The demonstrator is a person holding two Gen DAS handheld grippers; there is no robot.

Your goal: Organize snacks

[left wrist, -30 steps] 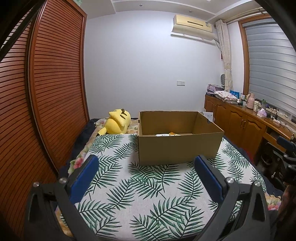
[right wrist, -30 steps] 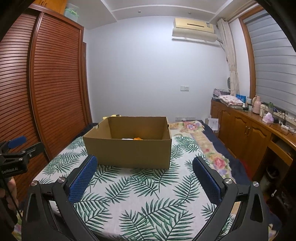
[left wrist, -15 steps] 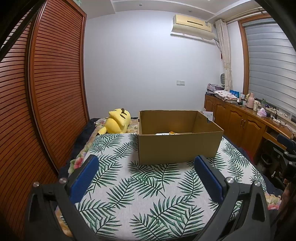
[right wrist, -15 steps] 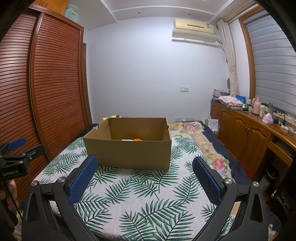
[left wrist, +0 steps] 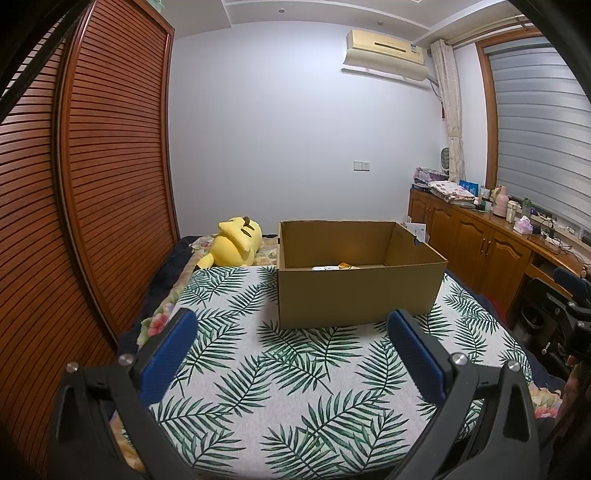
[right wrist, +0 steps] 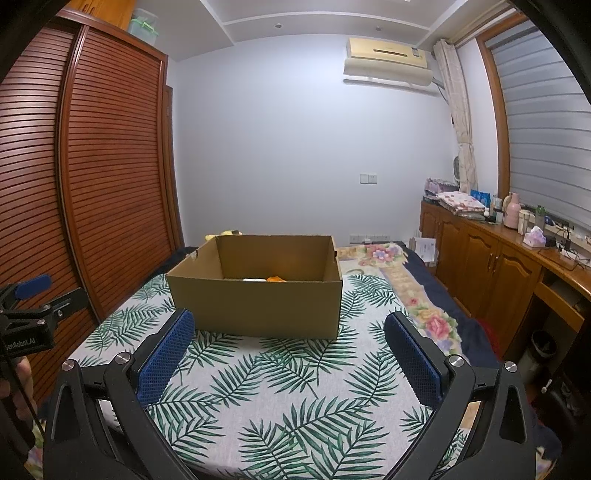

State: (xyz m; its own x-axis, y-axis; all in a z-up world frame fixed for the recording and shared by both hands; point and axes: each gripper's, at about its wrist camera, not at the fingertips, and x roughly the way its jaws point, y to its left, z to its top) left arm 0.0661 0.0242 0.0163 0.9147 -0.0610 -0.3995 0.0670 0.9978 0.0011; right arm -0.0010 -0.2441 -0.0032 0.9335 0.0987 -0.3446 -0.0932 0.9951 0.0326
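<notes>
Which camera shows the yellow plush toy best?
The left wrist view: the yellow plush toy lies in full sight beside the cardboard box. In the right wrist view only its top peeks over the box's far rim.

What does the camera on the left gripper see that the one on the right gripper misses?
Only the left wrist view shows the whole yellow plush toy lying behind the brown cardboard box; the right view catches just a sliver. Only the right wrist view shows the flowered bedspread beside the box and the green-lidded plastic tub atop the wardrobe. Both show the box on the palm-leaf cloth and open blue-padded grippers: left, right.
</notes>
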